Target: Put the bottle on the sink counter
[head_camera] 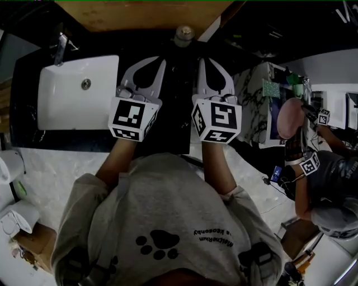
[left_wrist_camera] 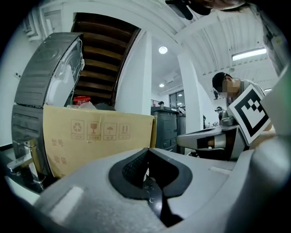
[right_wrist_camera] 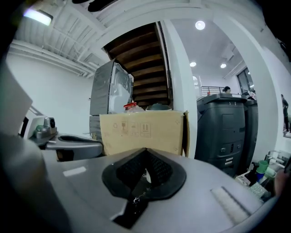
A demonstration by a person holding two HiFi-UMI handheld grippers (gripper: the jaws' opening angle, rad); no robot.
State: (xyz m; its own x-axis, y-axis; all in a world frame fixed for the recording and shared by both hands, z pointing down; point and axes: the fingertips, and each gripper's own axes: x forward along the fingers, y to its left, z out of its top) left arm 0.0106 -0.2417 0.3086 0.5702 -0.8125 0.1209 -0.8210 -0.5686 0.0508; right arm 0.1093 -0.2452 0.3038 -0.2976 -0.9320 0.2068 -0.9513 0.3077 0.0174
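Observation:
Seen from above in the head view, a round grey-topped thing point(head_camera: 184, 34), apparently the bottle, stands at the far edge of the black sink counter point(head_camera: 178, 84). Both grippers hover side by side over the counter, pointing away from me, short of the bottle. My left gripper point(head_camera: 160, 59) is shut with nothing between its jaws, as the left gripper view point(left_wrist_camera: 146, 153) also shows. The right gripper point(head_camera: 202, 59) is likewise shut and empty point(right_wrist_camera: 145, 153). The bottle does not appear in either gripper view.
A white sink basin point(head_camera: 78, 92) with a faucet point(head_camera: 60, 49) lies left of the grippers. A wooden panel point(head_camera: 140, 14) runs behind the counter. Both gripper views look at a cardboard box point(left_wrist_camera: 97, 136), a grey fridge point(left_wrist_camera: 45, 77) and dark bins point(right_wrist_camera: 227, 127). Another person point(head_camera: 319, 173) works at the right.

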